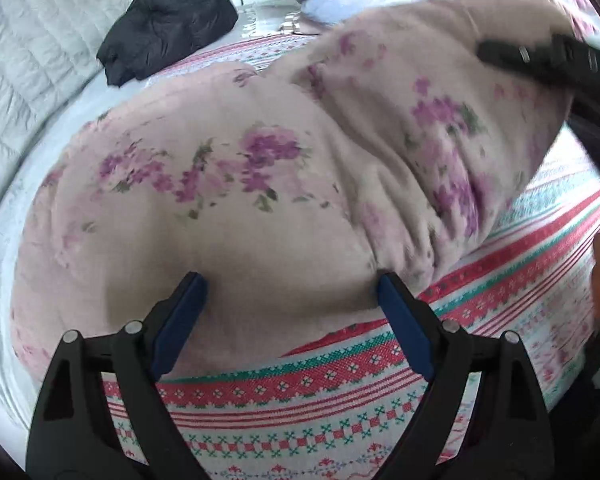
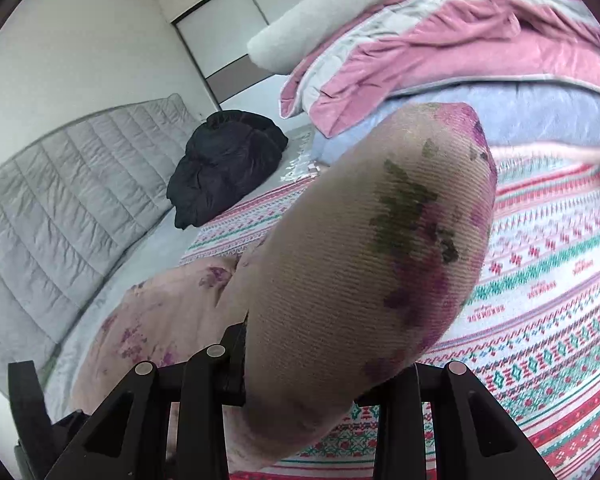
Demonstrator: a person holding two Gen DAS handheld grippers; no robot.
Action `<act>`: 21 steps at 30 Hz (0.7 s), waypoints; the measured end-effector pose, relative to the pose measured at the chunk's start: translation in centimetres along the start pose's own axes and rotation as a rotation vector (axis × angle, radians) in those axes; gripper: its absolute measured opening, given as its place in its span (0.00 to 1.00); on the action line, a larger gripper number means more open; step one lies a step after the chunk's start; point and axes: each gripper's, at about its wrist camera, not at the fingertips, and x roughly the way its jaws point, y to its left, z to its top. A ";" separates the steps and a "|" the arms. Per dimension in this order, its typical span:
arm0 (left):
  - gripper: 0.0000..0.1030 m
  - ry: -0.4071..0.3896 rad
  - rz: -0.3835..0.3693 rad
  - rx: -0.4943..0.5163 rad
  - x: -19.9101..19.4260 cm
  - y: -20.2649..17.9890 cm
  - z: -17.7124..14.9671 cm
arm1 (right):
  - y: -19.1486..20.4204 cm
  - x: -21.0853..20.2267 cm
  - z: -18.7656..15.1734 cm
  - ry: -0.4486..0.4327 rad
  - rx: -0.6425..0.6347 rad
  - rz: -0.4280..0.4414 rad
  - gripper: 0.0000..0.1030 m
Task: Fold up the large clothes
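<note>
A pale pink floral garment [image 1: 228, 184] lies spread on a patterned red, green and white bedspread [image 1: 300, 392]. My left gripper [image 1: 292, 292] is open, its blue pads [image 1: 180, 320] just above the garment's near edge, holding nothing. My right gripper shows at the upper right of the left wrist view [image 1: 540, 60], lifting a part of the garment. In the right wrist view that lifted fold [image 2: 364, 240] drapes over the gripper and hides the fingertips; the rest of the garment [image 2: 160, 312] lies below to the left.
A black garment [image 1: 168, 20] [image 2: 228, 160] lies heaped at the far side of the bed by a grey quilted headboard [image 2: 60, 192]. Pink and lilac bedding [image 2: 440, 60] is piled beyond. A wardrobe [image 2: 228, 20] stands behind.
</note>
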 end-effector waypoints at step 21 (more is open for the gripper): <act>0.84 0.080 -0.393 -0.362 -3.9 15.5 -4.3 | 3.1 0.3 0.7 -0.052 -0.140 -0.176 0.33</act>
